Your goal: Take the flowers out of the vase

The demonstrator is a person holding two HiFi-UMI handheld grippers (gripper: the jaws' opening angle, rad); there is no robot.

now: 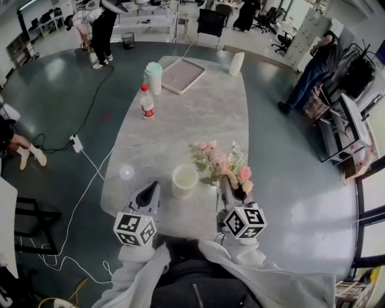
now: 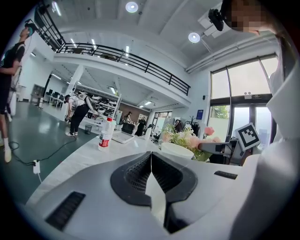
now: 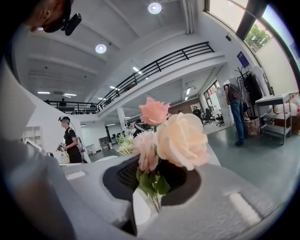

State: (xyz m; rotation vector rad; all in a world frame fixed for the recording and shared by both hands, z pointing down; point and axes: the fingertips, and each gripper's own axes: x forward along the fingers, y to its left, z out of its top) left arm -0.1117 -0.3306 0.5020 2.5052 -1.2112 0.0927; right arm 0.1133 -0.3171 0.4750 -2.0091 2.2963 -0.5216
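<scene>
This is a big open-plan office or lab hall, not a home. A polished grey-green floor [image 1: 48,108] runs wide around a long pale stone-look surface [image 1: 198,114]. Rolling office chairs [image 1: 281,41] and desks [image 1: 45,24] stand along the far side, with a waste bin [image 1: 128,40] near them. A cable [image 1: 90,108] trails across the floor to a power strip [image 1: 76,142]. An upper walkway with a dark railing [image 2: 126,58] crosses under a high ceiling with round lights [image 2: 131,6], beside tall windows [image 2: 234,93]. People [image 1: 102,30] stand about working, and a metal rack [image 1: 346,129] sits at the right.
</scene>
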